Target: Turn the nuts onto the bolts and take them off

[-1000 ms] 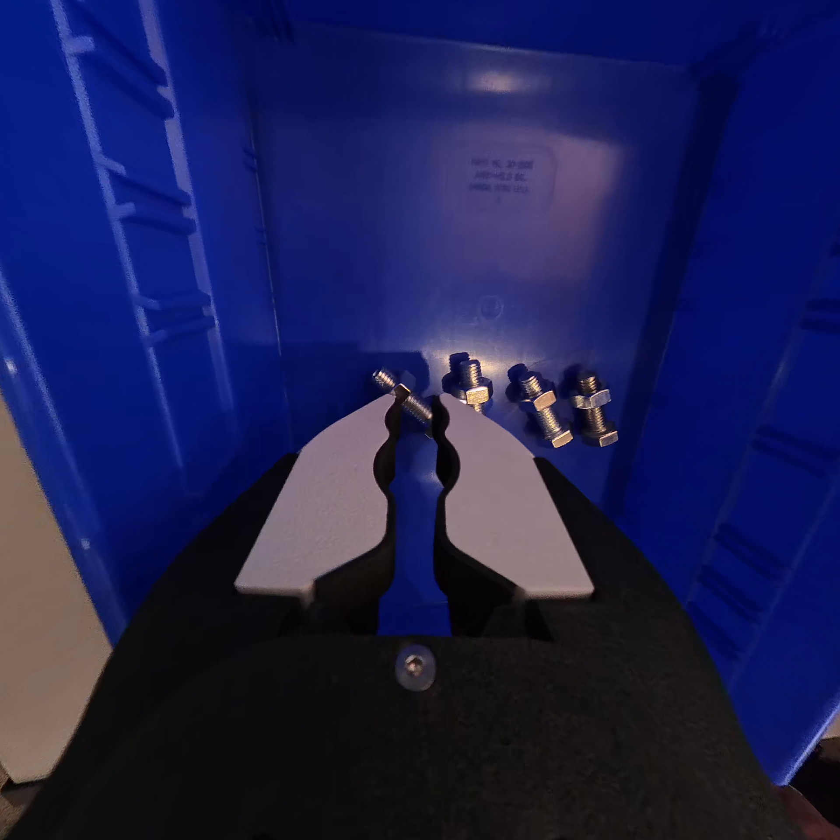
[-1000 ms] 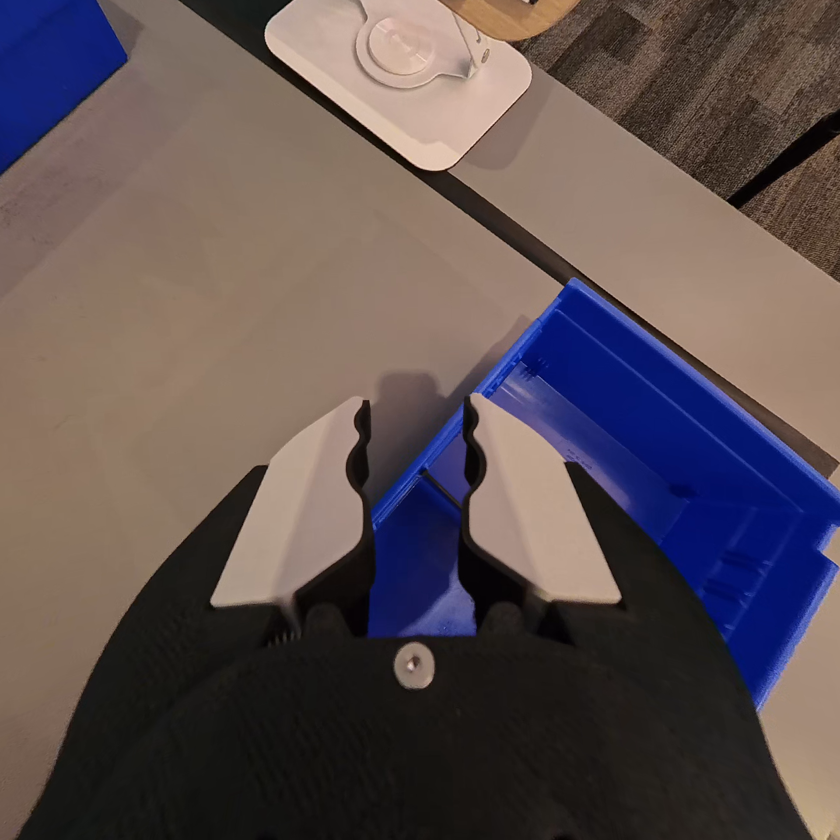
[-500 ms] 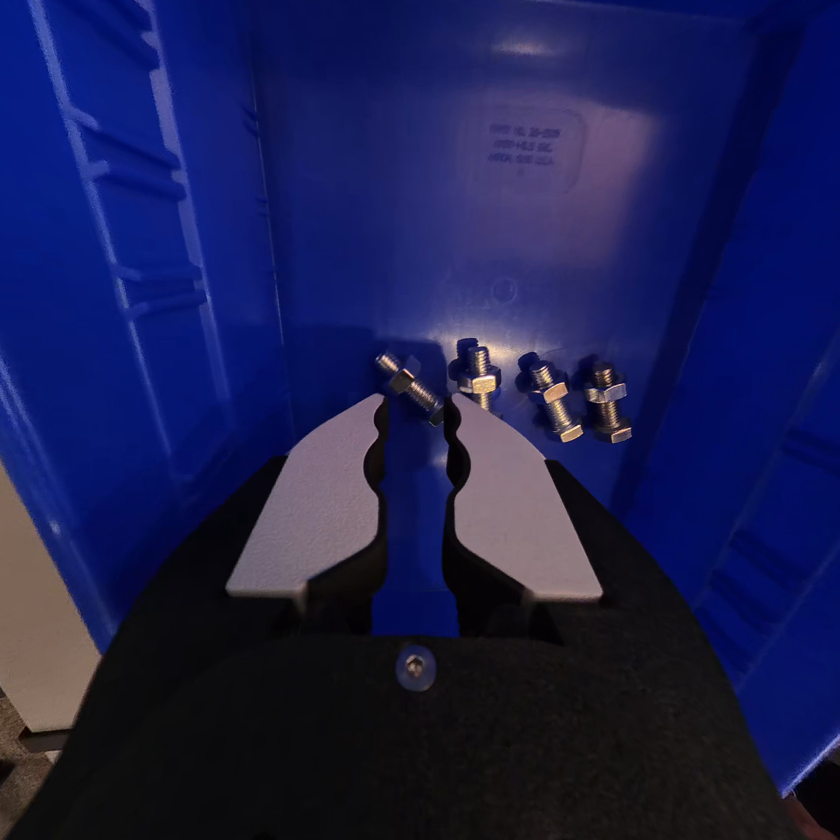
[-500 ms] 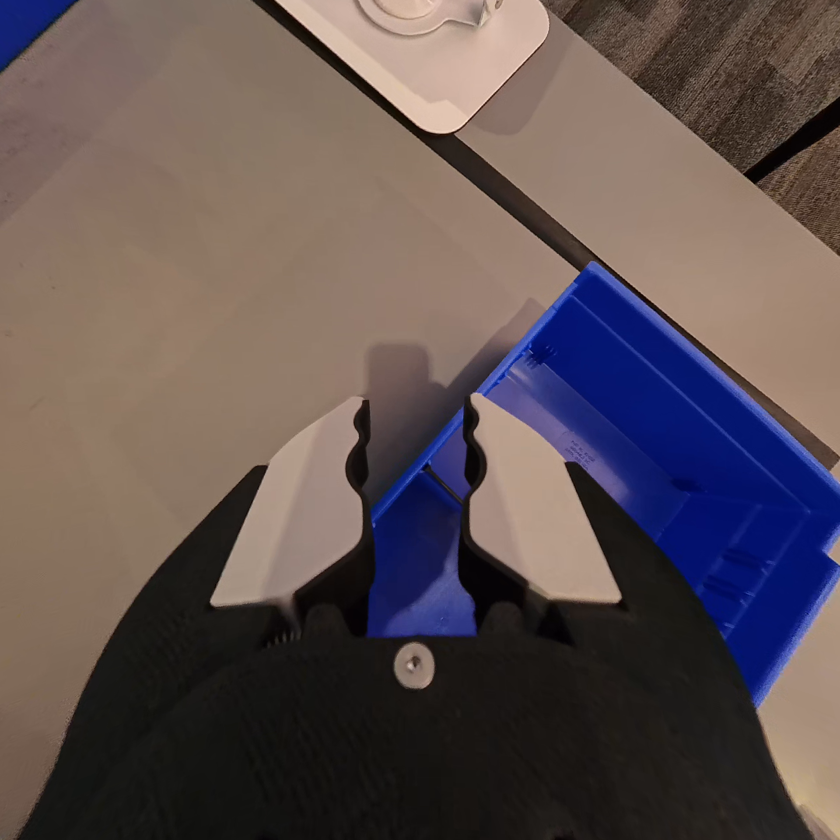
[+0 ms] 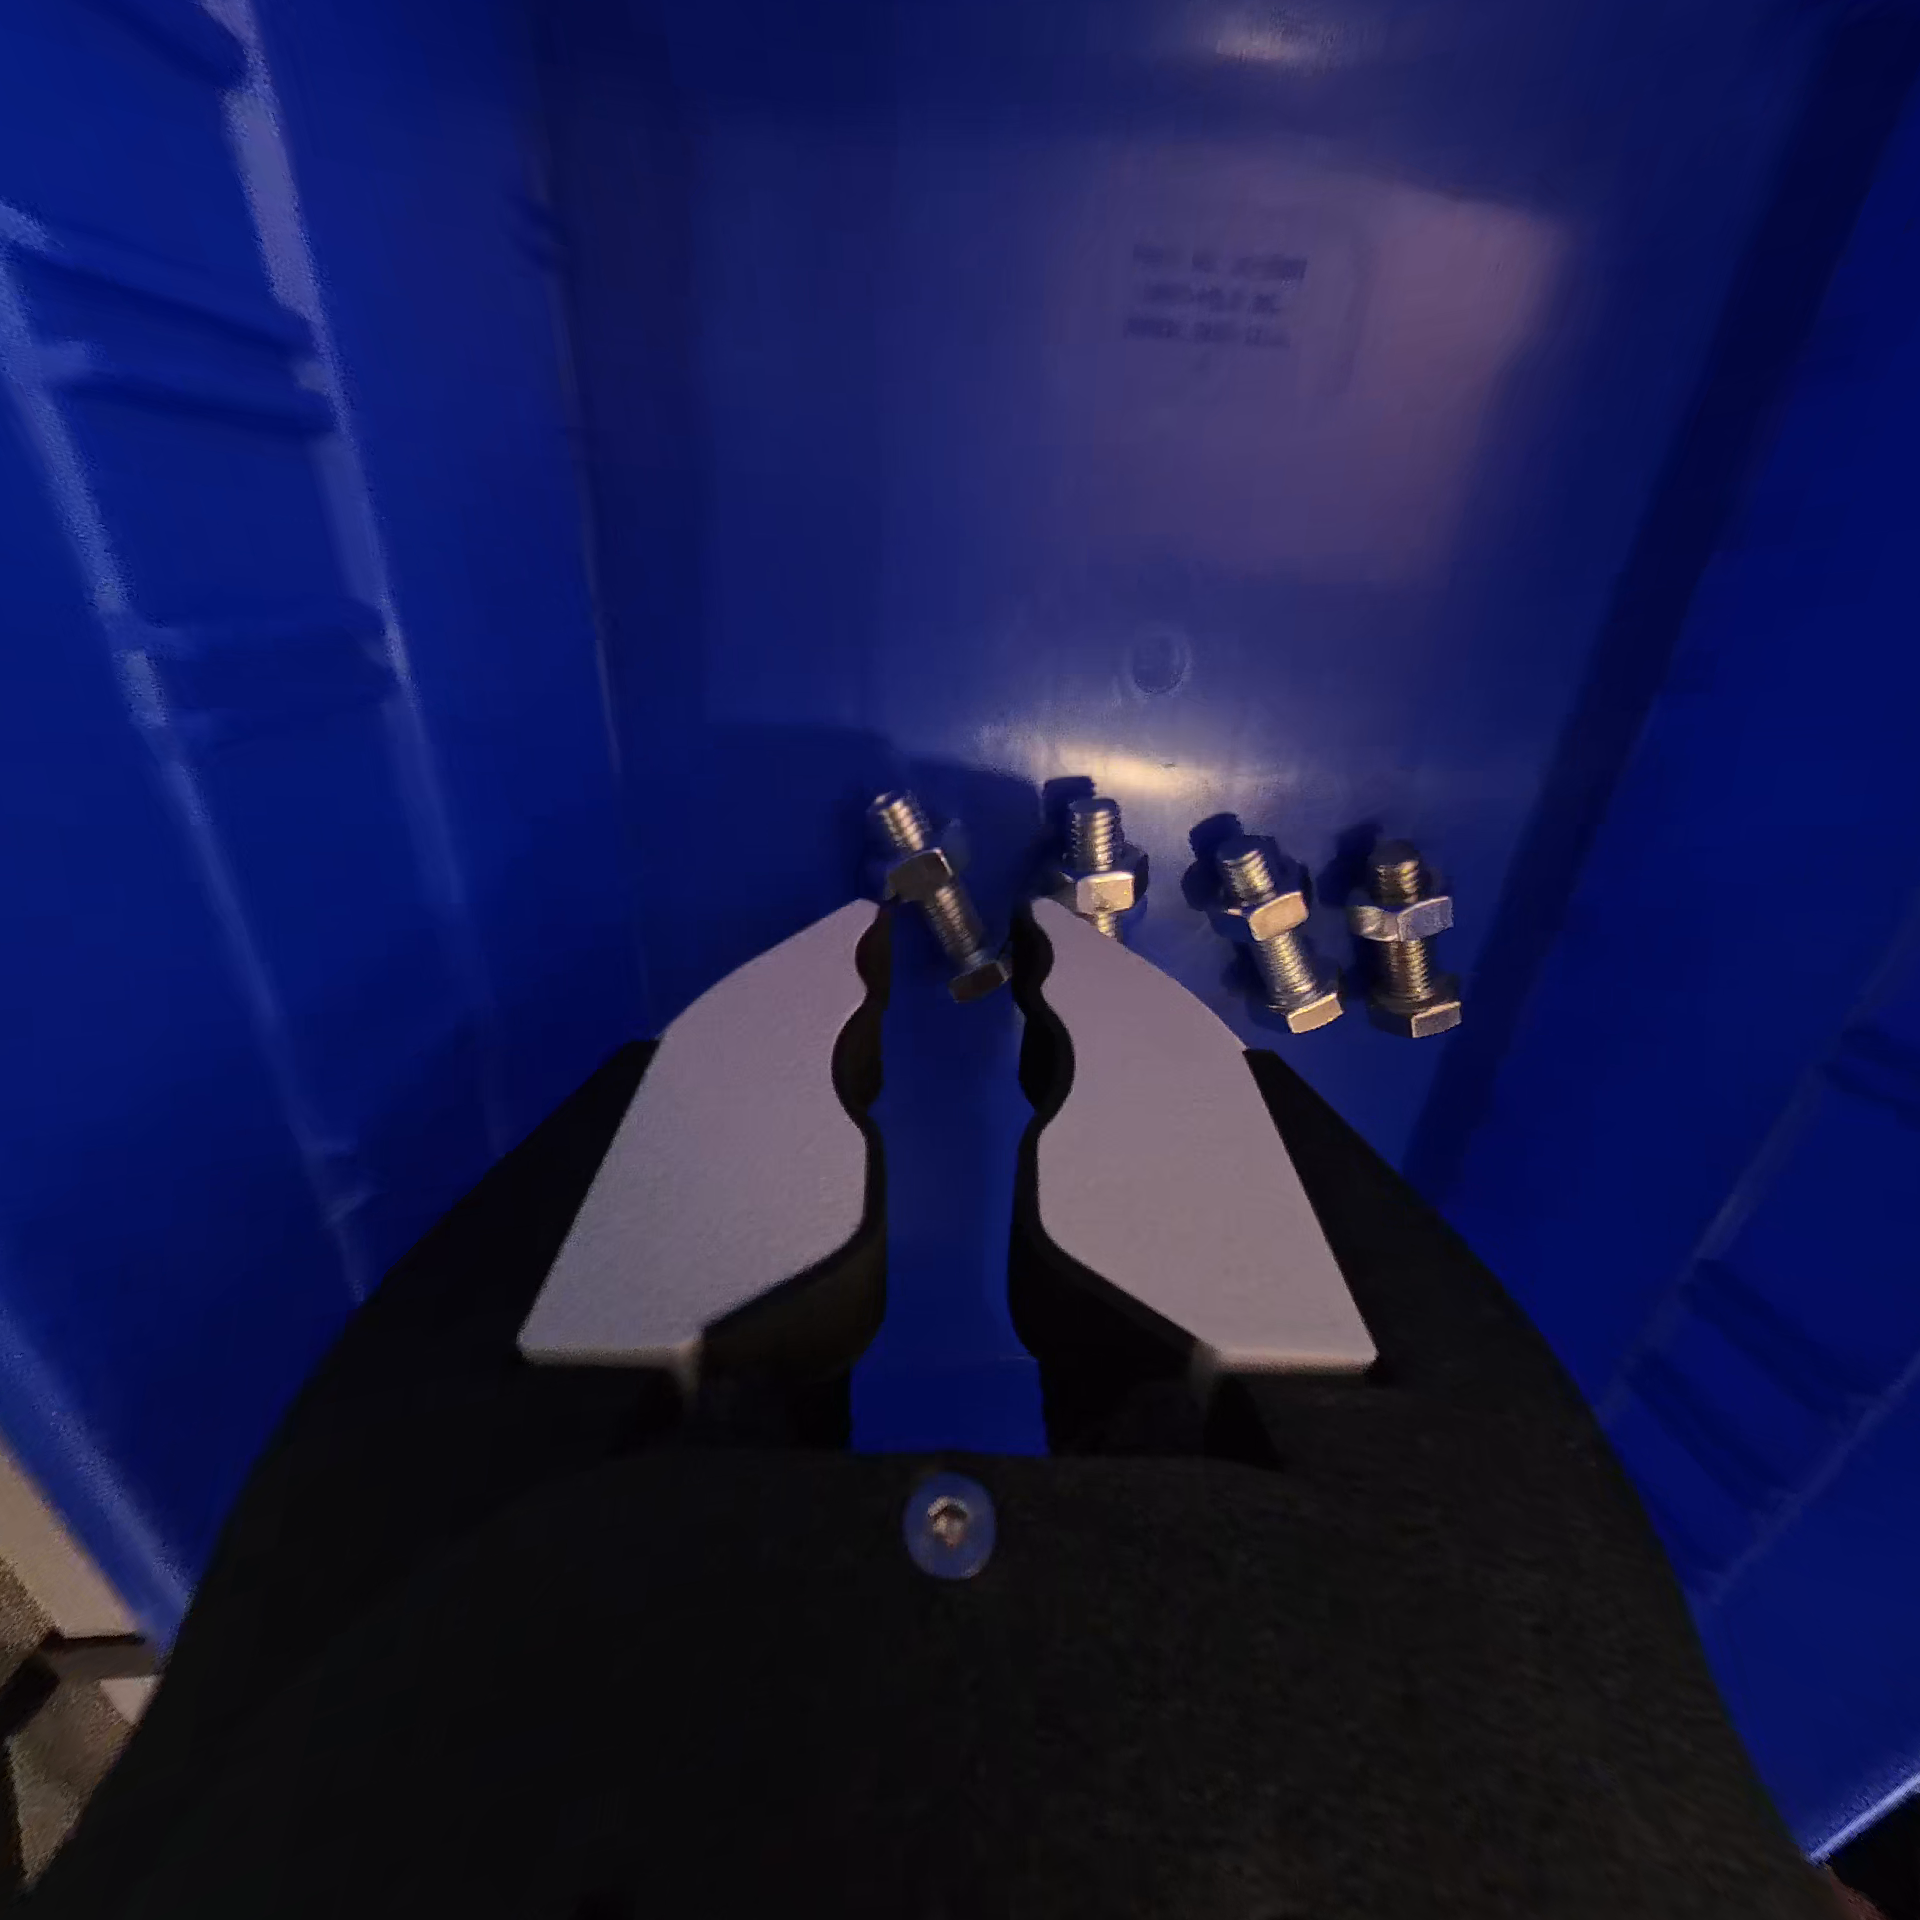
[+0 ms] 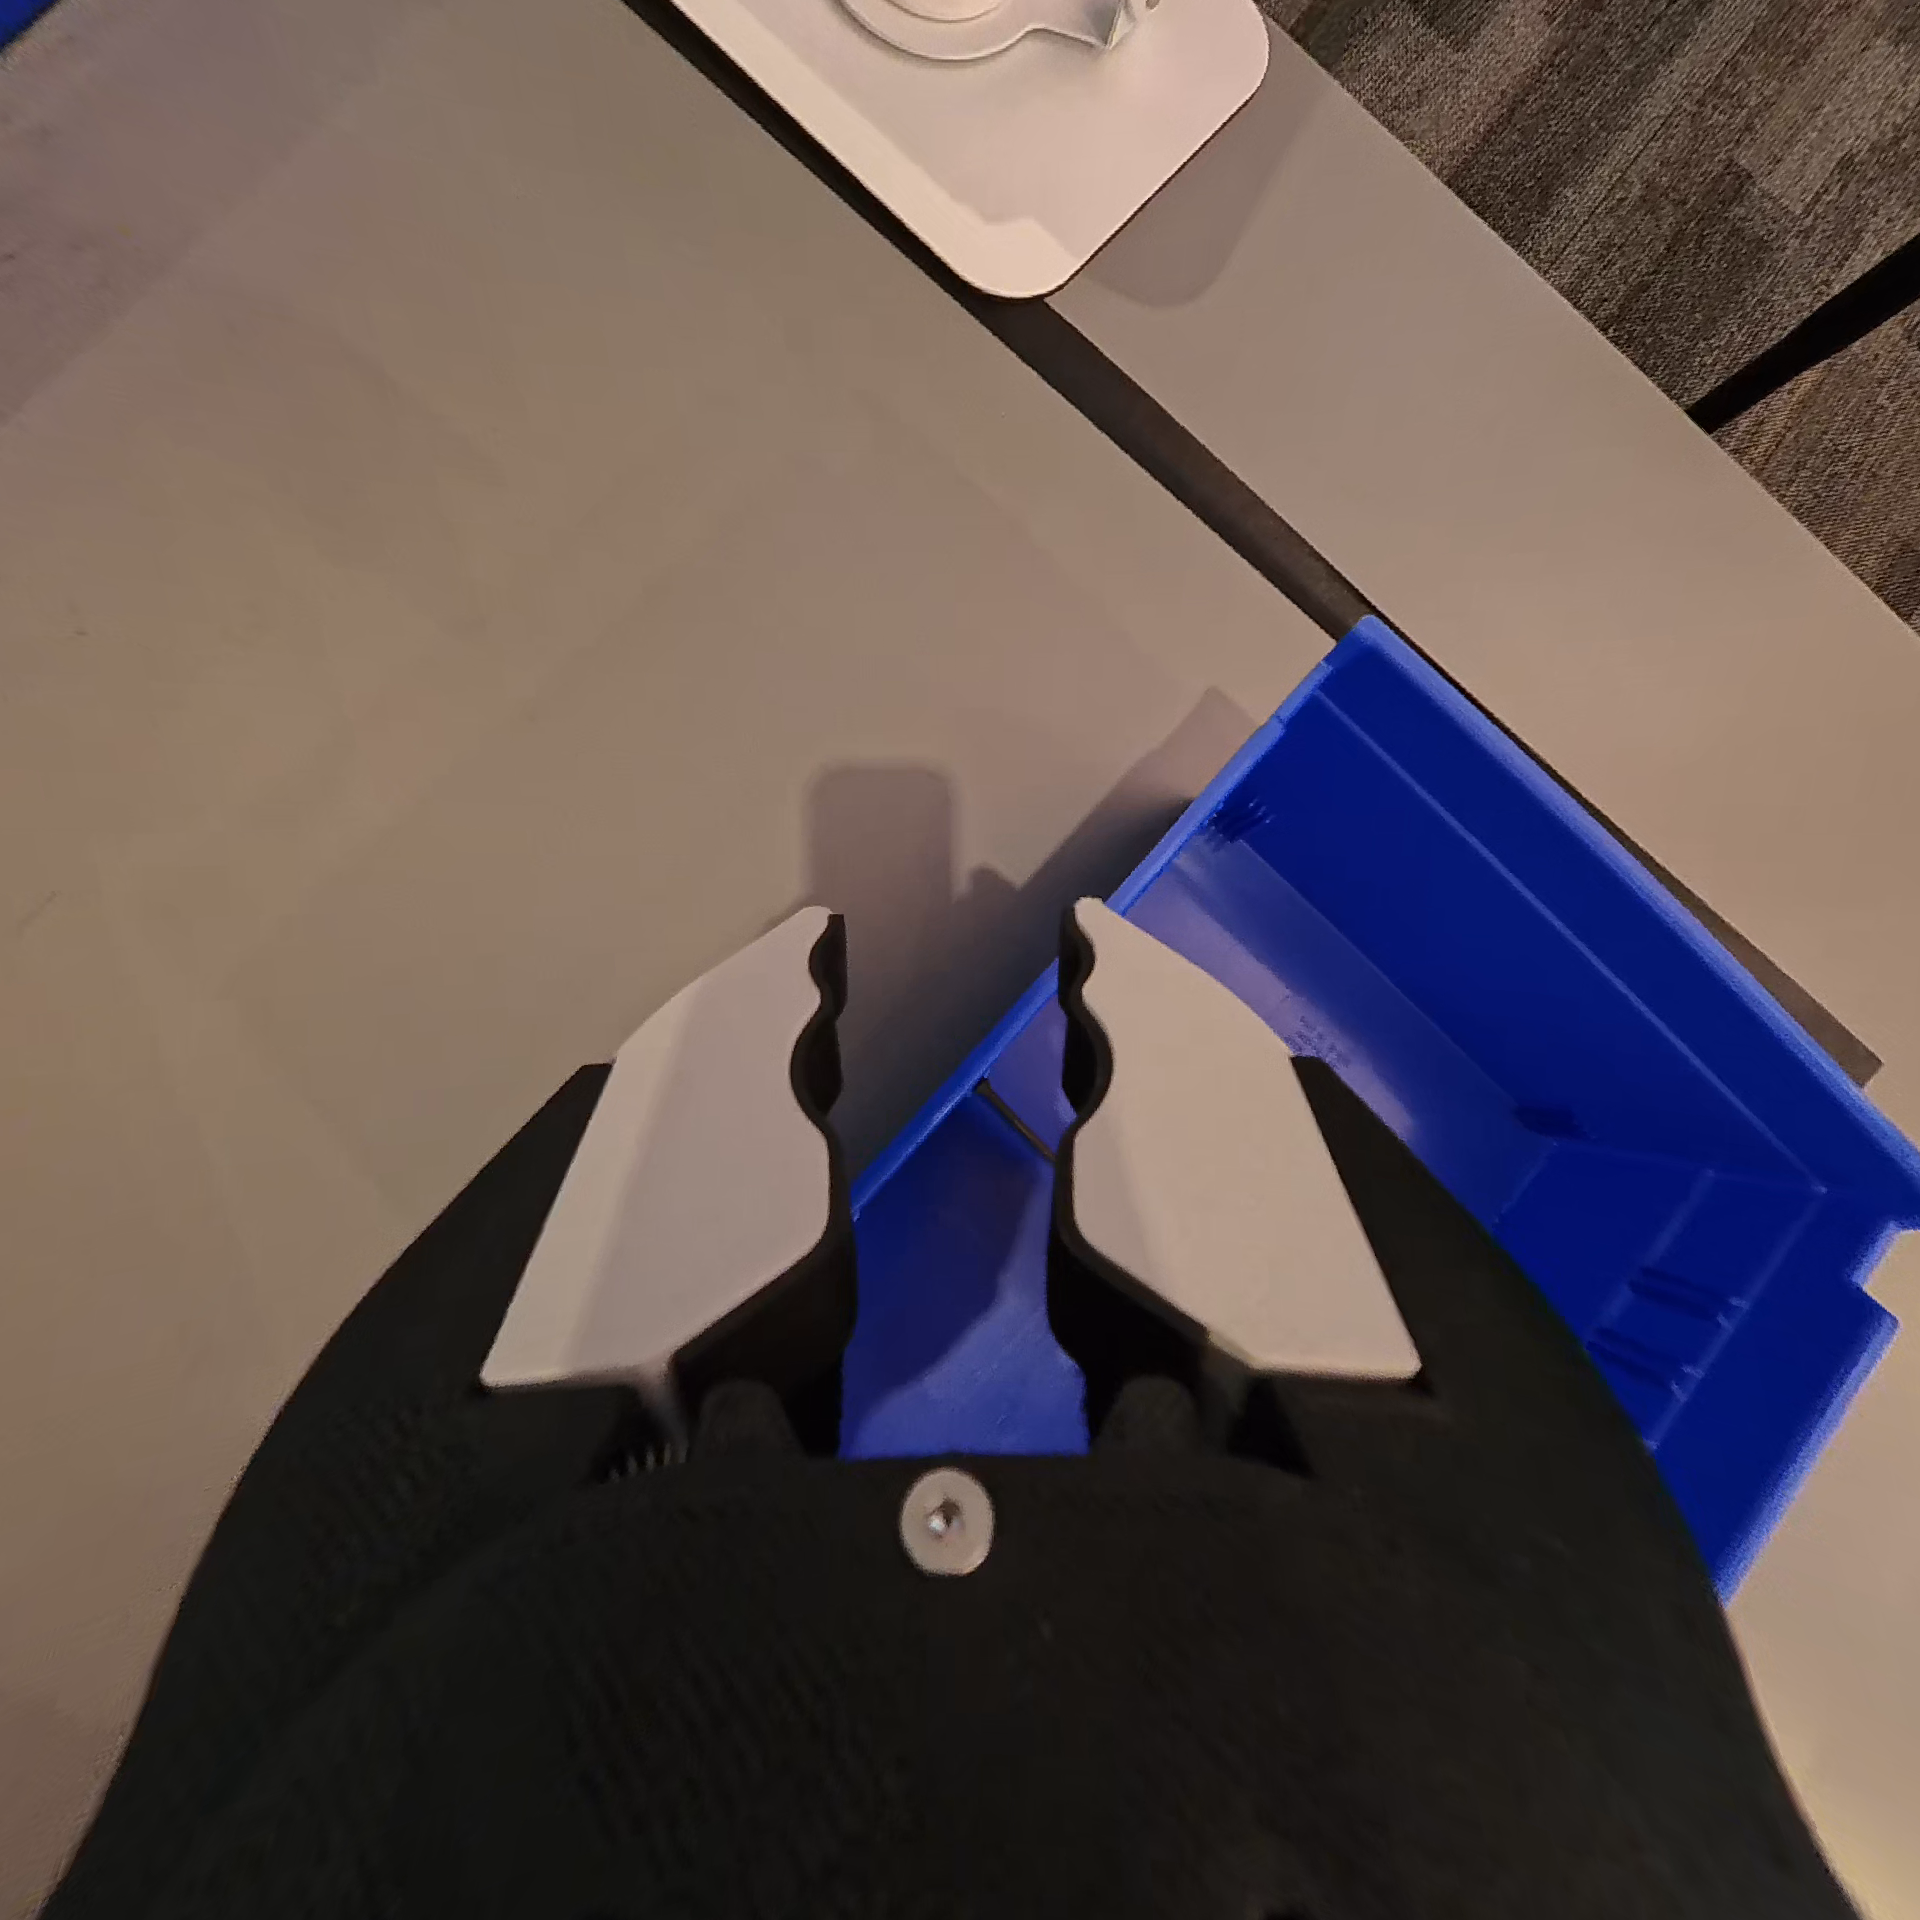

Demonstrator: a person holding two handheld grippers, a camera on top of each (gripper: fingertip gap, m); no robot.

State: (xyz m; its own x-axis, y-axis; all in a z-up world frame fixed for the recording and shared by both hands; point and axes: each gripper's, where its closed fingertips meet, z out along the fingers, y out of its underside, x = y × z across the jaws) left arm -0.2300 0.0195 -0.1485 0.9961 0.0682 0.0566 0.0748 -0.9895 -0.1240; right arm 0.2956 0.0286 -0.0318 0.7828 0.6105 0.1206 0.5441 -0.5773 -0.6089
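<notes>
The left tool [image 5: 945, 925] reaches into a blue bin [image 5: 312, 727], its jaws parted and gripping nothing. The leftmost bolt [image 5: 935, 904], a nut threaded partway along its shank, lies tilted with its head right at the gap between the tips. 3 more nutted bolts [image 5: 1273, 940] rest in a row toward 3 o'clock, all on the bin floor.

This looks like the pick-up step: the next move calls for easing forward and closing squarely on that bolt without nudging its neighbour.

The right tool [image 6: 951, 920] hangs well open and empty over a second blue bin [image 6: 1558, 987] at 3 o'clock on the grey tabletop [image 6: 416, 623]. A white base plate [image 6: 1039, 156] sits at 12 o'clock, dark carpet [image 6: 1662, 156] beyond.
</notes>
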